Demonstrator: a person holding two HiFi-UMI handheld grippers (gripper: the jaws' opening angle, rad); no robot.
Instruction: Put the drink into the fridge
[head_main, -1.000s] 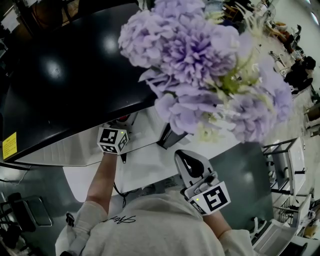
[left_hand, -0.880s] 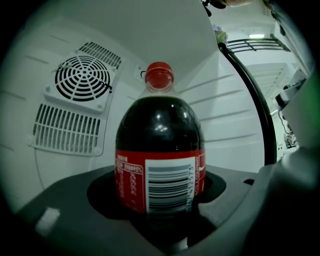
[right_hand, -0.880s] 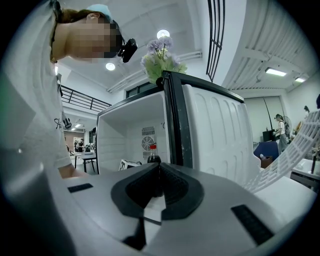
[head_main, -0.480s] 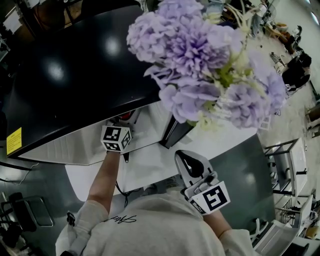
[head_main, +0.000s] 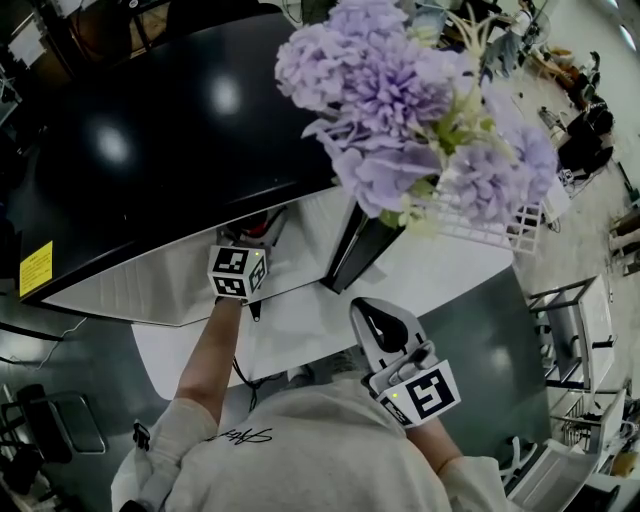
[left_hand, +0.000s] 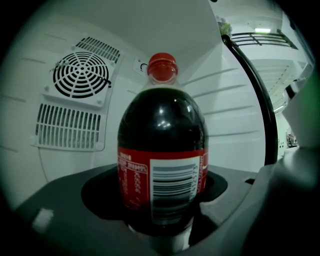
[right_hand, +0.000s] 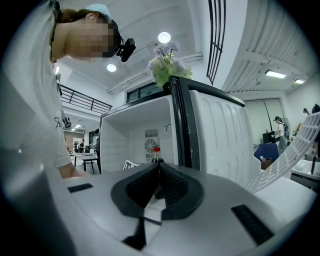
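My left claw (head_main: 238, 271) is clamped on the lower body of the cola bottle (left_hand: 162, 150), holding it inside the fridge (left_hand: 75, 107). Its long axis is vertical, red cap up, barcode facing me. My right claw (right_hand: 158, 186) is closed and empty.

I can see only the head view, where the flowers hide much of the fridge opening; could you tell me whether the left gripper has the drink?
Observer: Yes. In the left gripper view, the left gripper is closed on the lower part of the bottle, which stands upright.
Operator: Thank you. Is the bottle inside the fridge?
Observer: Yes. The white back wall with its fan grille is right behind the bottle.
Operator: And what about the right gripper?
Observer: The right gripper is shut with nothing between its jaws. It is outside, facing the open fridge.
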